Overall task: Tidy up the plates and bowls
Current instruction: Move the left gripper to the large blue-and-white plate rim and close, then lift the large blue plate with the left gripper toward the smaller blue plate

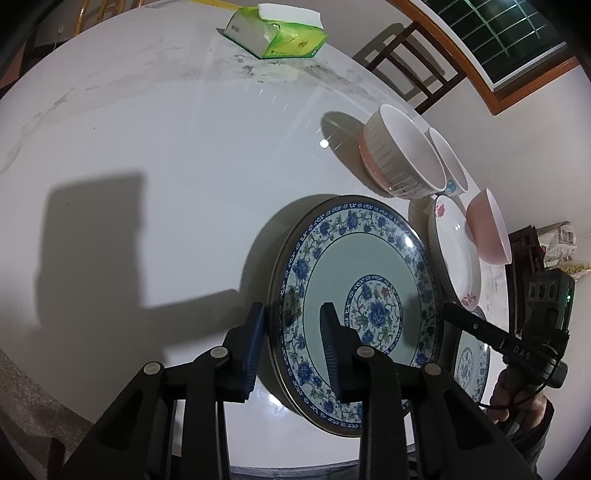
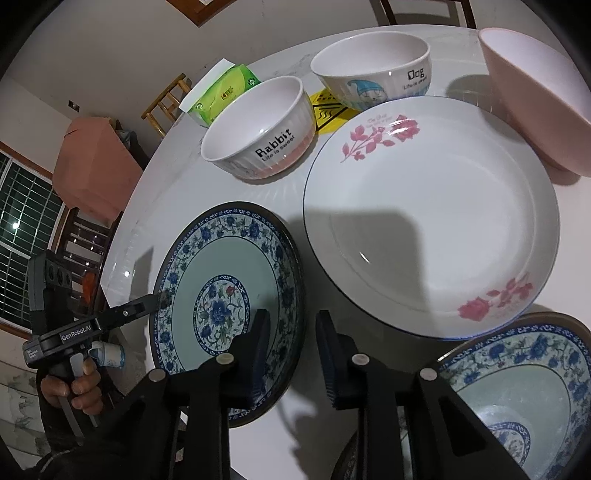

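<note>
Blue-floral plate (image 2: 225,299), pale green centre, lower left of the right wrist view; same pattern on plate (image 2: 517,398) lower right. White plate (image 2: 432,229) with pink roses, centre. Plain pink bowl (image 2: 539,107) upper right. Green tissue pack (image 1: 277,35), top of the left wrist view.

two bowls (image 2: 258,129) behind plates (image 2: 428,218), tissue pack (image 2: 221,92) behind bowls
</note>
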{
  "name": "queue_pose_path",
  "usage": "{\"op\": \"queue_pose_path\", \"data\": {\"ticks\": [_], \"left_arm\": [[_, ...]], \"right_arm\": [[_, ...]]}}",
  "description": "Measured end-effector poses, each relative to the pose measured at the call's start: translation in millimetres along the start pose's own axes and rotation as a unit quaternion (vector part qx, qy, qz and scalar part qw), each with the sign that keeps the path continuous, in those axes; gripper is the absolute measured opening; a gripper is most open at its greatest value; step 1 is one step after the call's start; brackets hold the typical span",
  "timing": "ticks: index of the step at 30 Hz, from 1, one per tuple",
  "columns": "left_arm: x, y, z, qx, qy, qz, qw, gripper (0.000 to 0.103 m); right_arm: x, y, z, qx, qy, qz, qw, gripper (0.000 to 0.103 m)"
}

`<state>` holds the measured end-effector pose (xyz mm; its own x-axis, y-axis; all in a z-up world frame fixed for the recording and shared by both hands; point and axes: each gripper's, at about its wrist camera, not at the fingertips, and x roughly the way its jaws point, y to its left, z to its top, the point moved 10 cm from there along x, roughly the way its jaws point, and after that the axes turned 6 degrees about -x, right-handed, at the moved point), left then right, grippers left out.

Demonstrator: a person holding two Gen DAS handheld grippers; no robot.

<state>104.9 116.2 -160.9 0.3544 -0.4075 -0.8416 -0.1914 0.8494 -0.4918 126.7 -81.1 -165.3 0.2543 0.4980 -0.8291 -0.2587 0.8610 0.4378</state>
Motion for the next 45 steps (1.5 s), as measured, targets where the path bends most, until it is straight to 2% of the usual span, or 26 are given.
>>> {"op": "queue_pose_path", "data": {"ticks": [9,30,45], "left_arm": [[7,7,1,0.007,0.001,0.012,0.9999,0.010],[-20,29,11,0.031,-0.033,0.041,0.9982,0.011],[-15,46,15,0.026,-0.039,0.044,0.9979,0.012]], "right_arm": [[9,0,0,0.000,0.008,-0.010,1.000,0.010],[22,41,-30,-0.007,0.020,-0.010,1.000,0.010],[23,41,-25,-0.010,0.013,-0.009,1.000,0.010]]}}
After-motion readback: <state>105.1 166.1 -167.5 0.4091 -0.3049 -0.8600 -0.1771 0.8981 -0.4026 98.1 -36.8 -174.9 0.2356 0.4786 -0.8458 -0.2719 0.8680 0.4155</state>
